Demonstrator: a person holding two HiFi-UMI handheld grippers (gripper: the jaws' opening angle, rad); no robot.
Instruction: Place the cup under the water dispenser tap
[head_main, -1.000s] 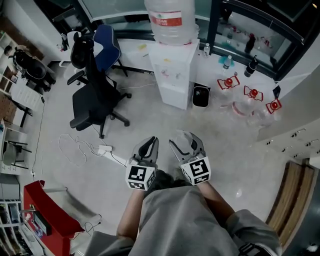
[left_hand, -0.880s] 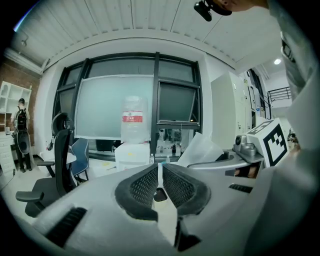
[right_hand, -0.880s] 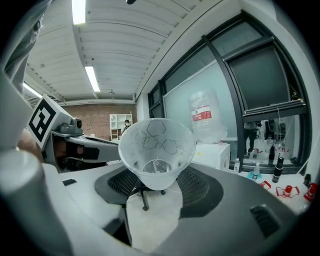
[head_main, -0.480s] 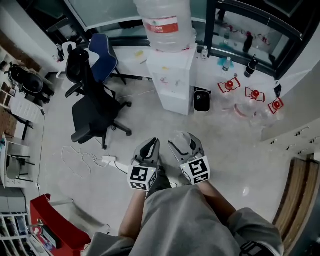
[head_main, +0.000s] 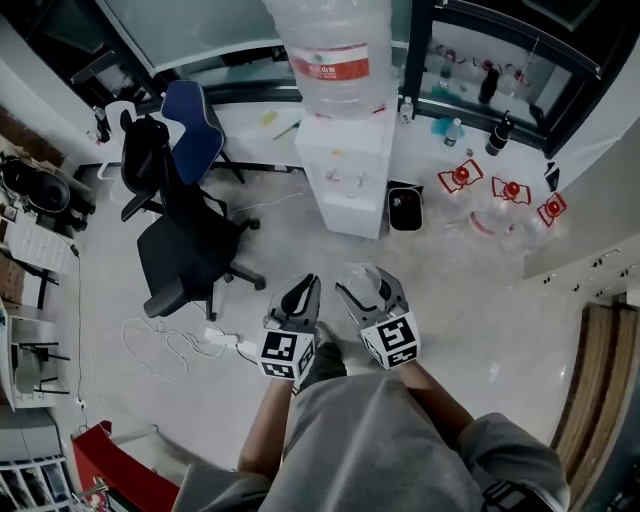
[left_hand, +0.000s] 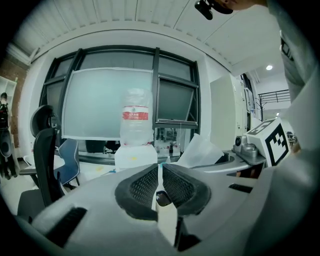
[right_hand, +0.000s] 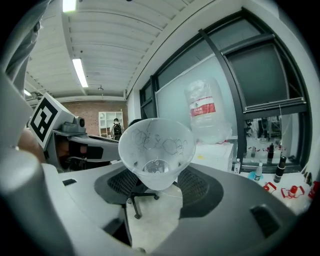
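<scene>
The person stands on a pale floor (head_main: 480, 300) with both grippers held out side by side at the centre of the head view, pointing toward the top of the frame. The right gripper (right_hand: 159, 184) has its jaws closed on the cup (right_hand: 157, 150), a clear, lightly patterned plastic cup that widens toward its rim. The two black mesh pads press on its lower part from either side, and its open mouth tilts back toward the camera. The left gripper (left_hand: 160, 169) carries nothing. Its jaws are drawn together to a thin slit with only the background showing through.

The cup is well apart from the water dispenser (head_main: 345, 170), which is a white cabinet at upper centre of the head view with a large clear bottle (head_main: 338, 45) upended on top; the bottle has a red label. A stretch of bare floor lies between the grippers and the cabinet's front. A small black bin (head_main: 404, 205) sits just beside the dispenser on its right side. To the left of the dispenser are a black office chair (head_main: 185, 245) and, above it in the frame, a blue chair (head_main: 195, 115). A white cable (head_main: 165, 340) trails over the floor at lower left.
</scene>
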